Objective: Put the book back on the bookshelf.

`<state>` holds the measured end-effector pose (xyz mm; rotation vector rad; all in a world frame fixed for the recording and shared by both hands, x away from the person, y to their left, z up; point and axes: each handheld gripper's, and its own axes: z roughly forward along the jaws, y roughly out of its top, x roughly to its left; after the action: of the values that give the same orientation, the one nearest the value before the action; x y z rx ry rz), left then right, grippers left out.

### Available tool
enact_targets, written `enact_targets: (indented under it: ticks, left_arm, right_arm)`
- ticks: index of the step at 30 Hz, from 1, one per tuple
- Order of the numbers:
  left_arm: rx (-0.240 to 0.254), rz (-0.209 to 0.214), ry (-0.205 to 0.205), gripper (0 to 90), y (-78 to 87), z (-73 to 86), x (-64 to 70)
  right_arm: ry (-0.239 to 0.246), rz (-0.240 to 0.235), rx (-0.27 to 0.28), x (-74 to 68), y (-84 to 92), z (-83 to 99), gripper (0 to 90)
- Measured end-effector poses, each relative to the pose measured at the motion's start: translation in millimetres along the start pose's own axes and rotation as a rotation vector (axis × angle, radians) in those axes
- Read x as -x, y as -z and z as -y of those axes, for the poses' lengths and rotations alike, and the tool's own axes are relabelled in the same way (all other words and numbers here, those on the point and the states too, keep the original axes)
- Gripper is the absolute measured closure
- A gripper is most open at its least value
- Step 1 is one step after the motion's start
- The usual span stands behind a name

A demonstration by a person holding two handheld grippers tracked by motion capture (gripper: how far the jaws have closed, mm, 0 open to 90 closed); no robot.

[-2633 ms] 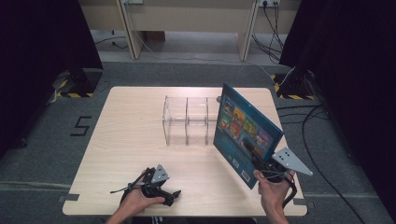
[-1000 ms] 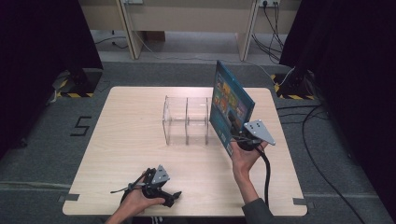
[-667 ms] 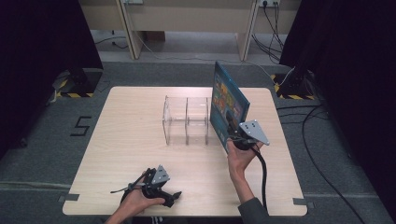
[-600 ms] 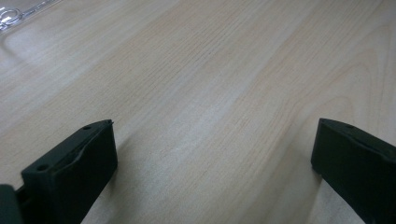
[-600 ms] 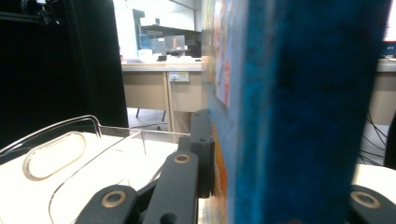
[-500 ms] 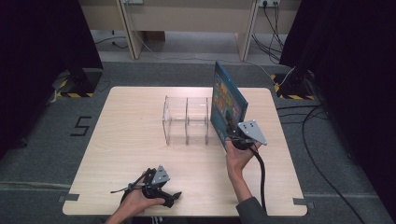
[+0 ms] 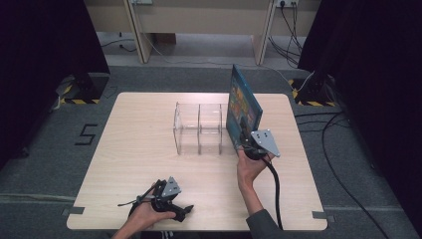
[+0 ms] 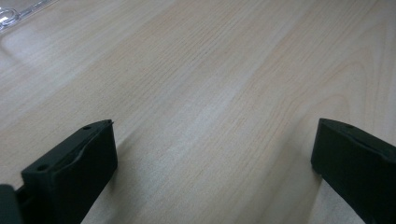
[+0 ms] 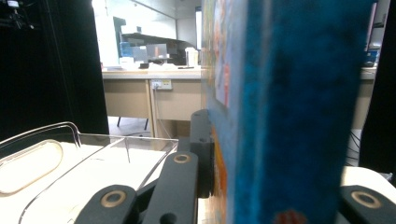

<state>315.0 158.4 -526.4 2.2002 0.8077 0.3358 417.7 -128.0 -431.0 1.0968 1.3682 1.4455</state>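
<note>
A blue book [image 7: 242,108] with a colourful cover stands upright on edge, held just right of a clear plastic rack [image 7: 198,128] at the table's middle. My right gripper [image 7: 247,143] is shut on the book's near lower corner; in the right gripper view the blue spine [image 9: 299,112] rises between the jaws, with the clear rack [image 9: 88,158] to its left. My left gripper [image 7: 185,209] rests near the table's front edge, held by a hand. In the left gripper view it [image 8: 212,158] is open over bare wood.
The light wooden table [image 7: 134,144] has free room left of the rack and along the front. A black cable [image 7: 274,186] trails from the right gripper toward the front edge. Dark curtains and desk legs stand beyond the table.
My right gripper has carried the book from the front right corner forward and left, and stood it more upright beside the rack. The left gripper has not moved.
</note>
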Motion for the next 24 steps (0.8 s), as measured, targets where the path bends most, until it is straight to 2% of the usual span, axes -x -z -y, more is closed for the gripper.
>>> enact_targets:
  ticks: [7,13,16,20,22,24]
  left_arm:
    - [0.002,0.002,-0.001,0.0,0.0,0.2,0.6]
    - [0.0,0.002,-0.001,0.0,0.1,0.2,0.6]
    - [0.002,0.002,-0.001,0.0,-0.1,0.3,0.6]
    - [0.001,0.002,-0.002,0.0,0.1,0.2,0.6]
    - [0.001,0.002,-0.002,0.0,0.1,0.2,0.6]
    - [0.003,0.001,-0.001,0.0,-0.1,0.3,0.6]
  right_arm:
    - [-0.017,0.033,0.019,-2.3,4.5,3.8,81.5]
    - [-0.012,0.027,0.011,-1.2,13.0,2.9,80.5]
    - [0.025,0.025,0.007,0.2,14.5,2.5,79.9]
    - [0.021,0.018,-0.003,1.9,18.9,1.5,78.6]
    - [0.07,0.024,-0.012,3.3,21.4,0.5,76.8]
    - [0.085,0.031,-0.023,4.8,23.1,1.1,73.8]
